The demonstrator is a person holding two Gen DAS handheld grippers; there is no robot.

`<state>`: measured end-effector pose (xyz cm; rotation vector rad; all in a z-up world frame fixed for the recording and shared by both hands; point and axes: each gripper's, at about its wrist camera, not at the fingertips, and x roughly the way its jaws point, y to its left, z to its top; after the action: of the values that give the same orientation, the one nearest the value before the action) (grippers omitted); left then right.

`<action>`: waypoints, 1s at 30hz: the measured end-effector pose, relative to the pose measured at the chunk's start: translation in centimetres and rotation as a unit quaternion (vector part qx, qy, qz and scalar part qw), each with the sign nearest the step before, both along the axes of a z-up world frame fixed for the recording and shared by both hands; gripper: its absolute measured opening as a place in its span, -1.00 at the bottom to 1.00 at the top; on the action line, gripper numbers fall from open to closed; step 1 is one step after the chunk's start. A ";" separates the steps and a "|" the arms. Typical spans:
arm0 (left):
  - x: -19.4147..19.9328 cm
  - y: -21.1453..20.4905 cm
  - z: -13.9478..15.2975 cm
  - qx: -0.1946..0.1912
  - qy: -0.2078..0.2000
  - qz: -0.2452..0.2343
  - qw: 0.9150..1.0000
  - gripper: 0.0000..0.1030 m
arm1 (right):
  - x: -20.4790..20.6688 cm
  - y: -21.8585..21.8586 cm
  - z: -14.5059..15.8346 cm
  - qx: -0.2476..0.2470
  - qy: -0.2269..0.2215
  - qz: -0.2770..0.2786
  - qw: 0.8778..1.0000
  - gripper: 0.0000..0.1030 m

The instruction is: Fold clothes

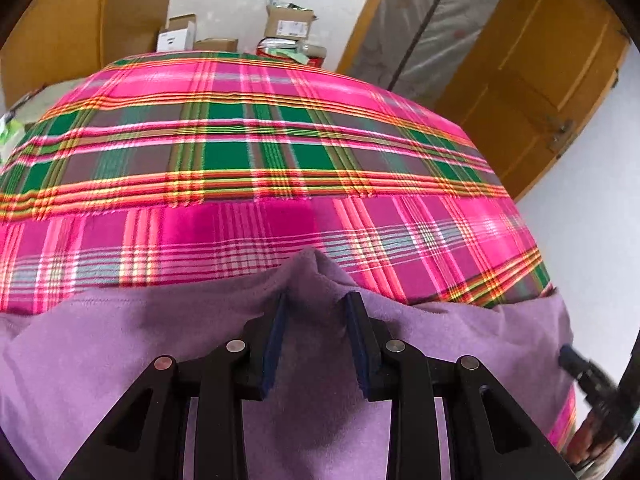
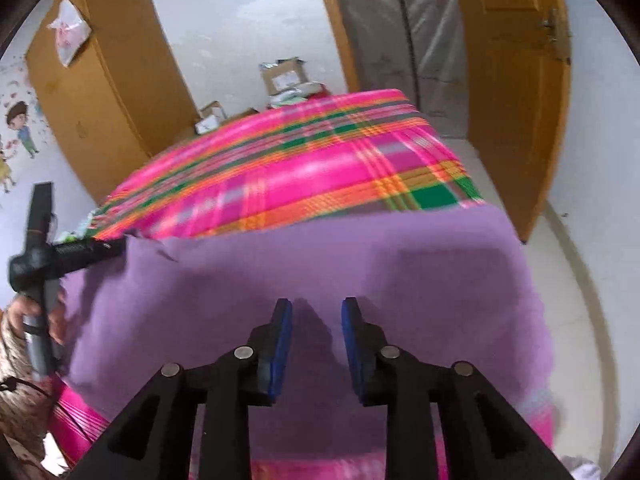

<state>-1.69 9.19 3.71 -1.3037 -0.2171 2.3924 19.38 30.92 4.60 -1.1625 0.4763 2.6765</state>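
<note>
A purple fleece garment [image 1: 120, 340] lies spread on a bed covered with a pink, green and orange plaid sheet [image 1: 280, 140]. My left gripper [image 1: 316, 300] is shut on a bunched ridge of the garment's far edge, which stands up between the blue pads. In the right wrist view the left gripper [image 2: 120, 246] sits at the left corner of the garment [image 2: 400, 260]. My right gripper [image 2: 316, 304] hovers over the flat purple cloth, open, with nothing between its fingers. Its tip [image 1: 568, 354] shows at the garment's right edge in the left wrist view.
Cardboard boxes [image 1: 288, 26] are stacked beyond the bed's far end. A wooden wardrobe [image 2: 100, 92] stands at the left and a wooden door [image 2: 516, 80] at the right. A person's hand [image 2: 24, 316] holds the left gripper's handle. White floor [image 2: 580, 280] runs along the bed's right side.
</note>
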 end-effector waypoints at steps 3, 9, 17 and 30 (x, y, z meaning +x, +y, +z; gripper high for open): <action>1.5 -1.2 1.0 0.005 0.013 0.008 1.000 -0.39 | 1.4 1.6 -0.7 0.003 -0.018 -0.057 0.998 -0.49; 5.4 -5.6 2.5 0.025 0.029 0.043 0.998 -0.39 | 3.2 -0.3 0.0 -0.003 0.017 -0.024 1.000 -0.48; 11.3 -12.2 1.7 0.020 0.030 0.099 0.994 -0.39 | 2.8 -6.7 -1.6 0.010 -0.003 0.082 0.997 -0.45; 15.5 -20.0 -1.3 0.034 0.007 0.184 0.982 -0.39 | 0.7 -14.4 -0.8 0.038 0.010 0.181 0.983 -0.44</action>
<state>13.84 -10.80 2.39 -1.3078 -0.5751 2.6681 20.11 16.56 3.82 -1.3112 0.1743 2.9803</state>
